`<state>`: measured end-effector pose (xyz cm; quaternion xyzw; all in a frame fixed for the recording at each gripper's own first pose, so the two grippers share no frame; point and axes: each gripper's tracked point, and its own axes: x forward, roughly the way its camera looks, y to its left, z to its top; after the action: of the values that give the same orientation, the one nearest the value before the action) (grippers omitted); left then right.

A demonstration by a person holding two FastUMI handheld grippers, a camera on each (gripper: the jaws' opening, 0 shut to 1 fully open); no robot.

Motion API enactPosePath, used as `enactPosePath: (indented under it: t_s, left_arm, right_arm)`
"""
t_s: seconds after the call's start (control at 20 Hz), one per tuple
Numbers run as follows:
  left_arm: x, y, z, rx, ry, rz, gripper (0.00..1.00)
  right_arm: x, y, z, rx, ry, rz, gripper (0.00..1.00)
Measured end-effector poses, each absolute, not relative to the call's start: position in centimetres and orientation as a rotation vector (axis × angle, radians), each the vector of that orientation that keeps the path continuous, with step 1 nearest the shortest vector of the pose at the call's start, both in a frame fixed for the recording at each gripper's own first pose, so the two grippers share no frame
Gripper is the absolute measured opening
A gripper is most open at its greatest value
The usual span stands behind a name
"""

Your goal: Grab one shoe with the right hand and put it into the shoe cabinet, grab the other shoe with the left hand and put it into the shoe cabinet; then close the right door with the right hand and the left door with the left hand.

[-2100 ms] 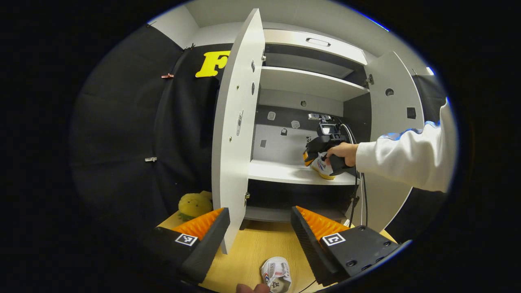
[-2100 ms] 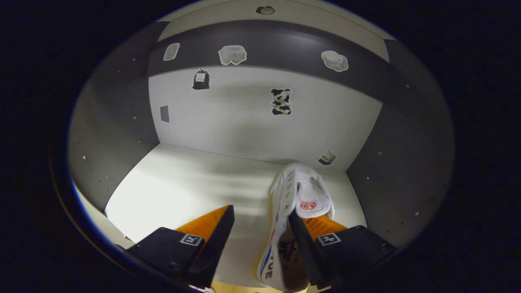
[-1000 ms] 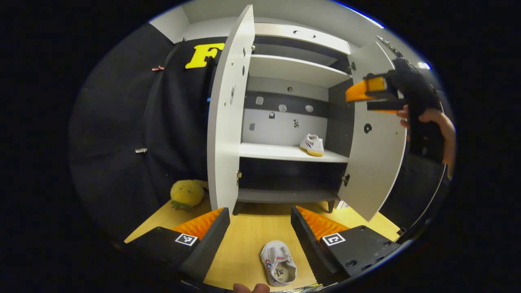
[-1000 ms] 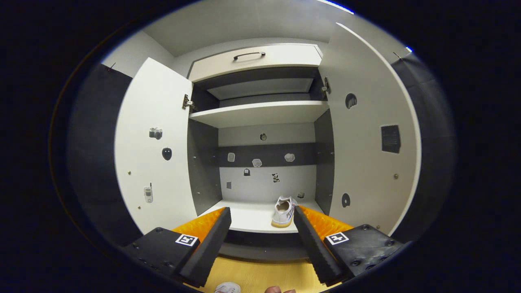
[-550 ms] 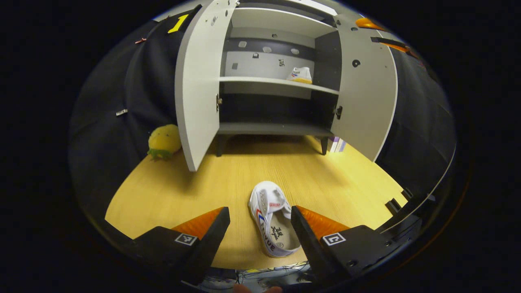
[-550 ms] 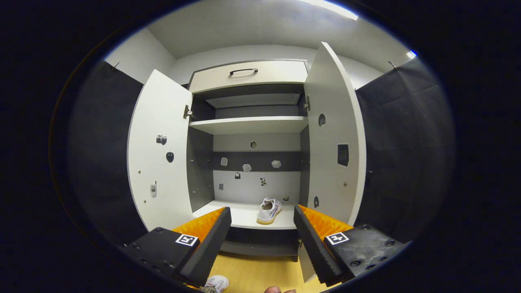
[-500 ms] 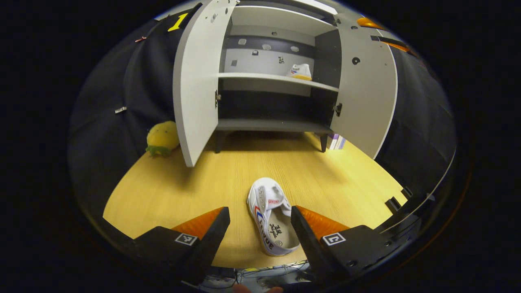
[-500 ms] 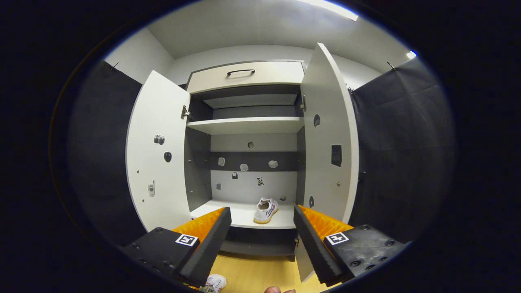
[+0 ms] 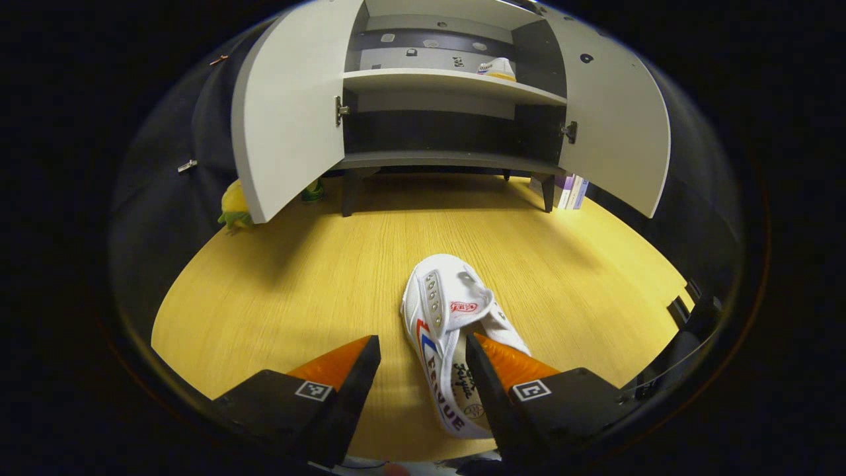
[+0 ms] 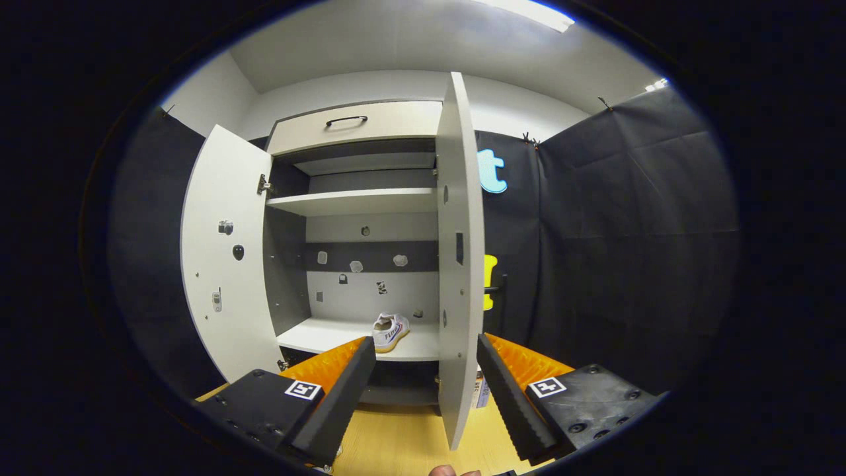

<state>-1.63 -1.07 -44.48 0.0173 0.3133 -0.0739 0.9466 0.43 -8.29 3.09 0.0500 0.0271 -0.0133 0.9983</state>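
A white shoe (image 9: pixel 456 317) with red and blue stripes lies on the wooden floor (image 9: pixel 297 277), toe toward the cabinet. My left gripper (image 9: pixel 420 350) is open low over its heel end; its right finger (image 9: pixel 492 360) sits over the shoe's opening and the shoe's left side wall lies between the fingers. The other white shoe (image 9: pixel 497 68) (image 10: pixel 390 330) rests on the middle shelf (image 10: pixel 330 337) of the shoe cabinet, toward the right. Both doors stand open: the left door (image 9: pixel 277 112) and the right door (image 9: pixel 615 132). My right gripper (image 10: pixel 426 360) is open and holds nothing, facing the right door's edge (image 10: pixel 456 264).
A yellow plush toy (image 9: pixel 231 201) lies by the left door's foot. Some books (image 9: pixel 572 192) stand at the cabinet's right leg. A drawer with a dark handle (image 10: pixel 345 121) tops the cabinet. Black cloth walls close both sides.
My right gripper let go of the shoe on the shelf, drew back and swung right to face the door edge-on. My left gripper dropped down to the shoe on the floor.
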Motion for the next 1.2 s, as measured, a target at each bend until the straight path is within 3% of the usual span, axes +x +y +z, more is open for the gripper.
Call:
enactPosePath:
  t_s: [0.2, 0.4, 0.55, 0.9, 1.2]
  left_arm:
    - [0.4, -2.0, -45.6, 0.047, 0.620, -0.183, 0.71]
    - [1.5, -1.1, -46.1, 0.039, 0.641, -0.127, 0.43]
    - [1.1, 0.7, -47.8, 0.070, 0.774, -0.066, 0.09]
    - [1.1, 0.6, -44.9, 0.026, 0.827, -0.074, 0.05]
    - [2.0, -1.1, -35.6, -0.036, 0.715, -0.091, 0.05]
  right_arm:
    - [-0.7, -11.2, 3.2, 0.084, 0.058, -0.078, 0.98]
    - [-1.4, -12.9, 2.9, 0.054, 0.066, -0.106, 0.98]
    - [-1.4, -13.2, 2.1, 0.053, 0.080, -0.106, 0.96]
    - [-0.7, -12.7, 1.1, 0.094, 0.092, -0.079, 0.98]
    - [0.5, -13.6, 1.0, 0.133, 0.081, -0.079, 0.98]
